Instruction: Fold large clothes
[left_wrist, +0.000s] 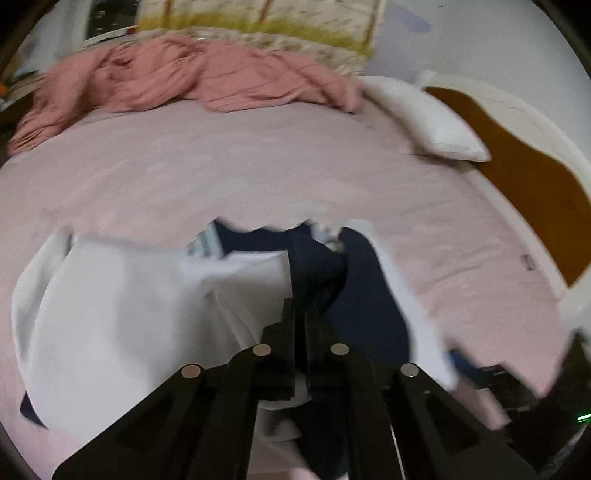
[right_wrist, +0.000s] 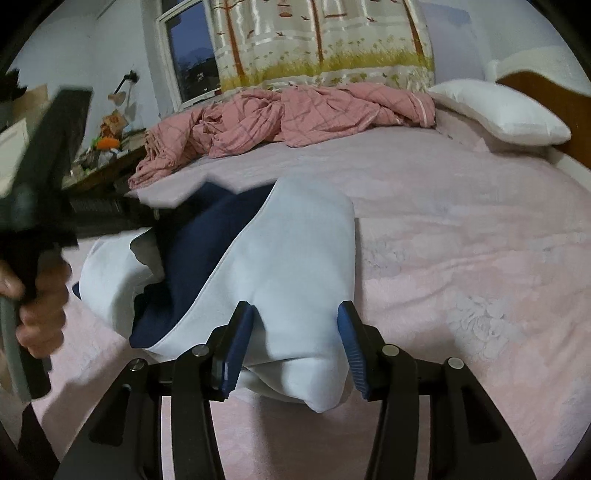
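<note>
At the bottom of the left wrist view, the left gripper (left_wrist: 300, 314) is seen with its jaws pressed together on a fold of the white and navy garment (left_wrist: 122, 314), which is lifted off the pink bedspread (left_wrist: 221, 173). In the right wrist view, the right gripper (right_wrist: 295, 317) is held with its blue pads (right_wrist: 236, 350) apart, the garment's pale bulge between them. A hand (right_wrist: 40, 306) is seen at the left edge. Farther back, a crumpled pink blanket (right_wrist: 280, 118) and a white pillow (right_wrist: 502, 114) are seen.
</note>
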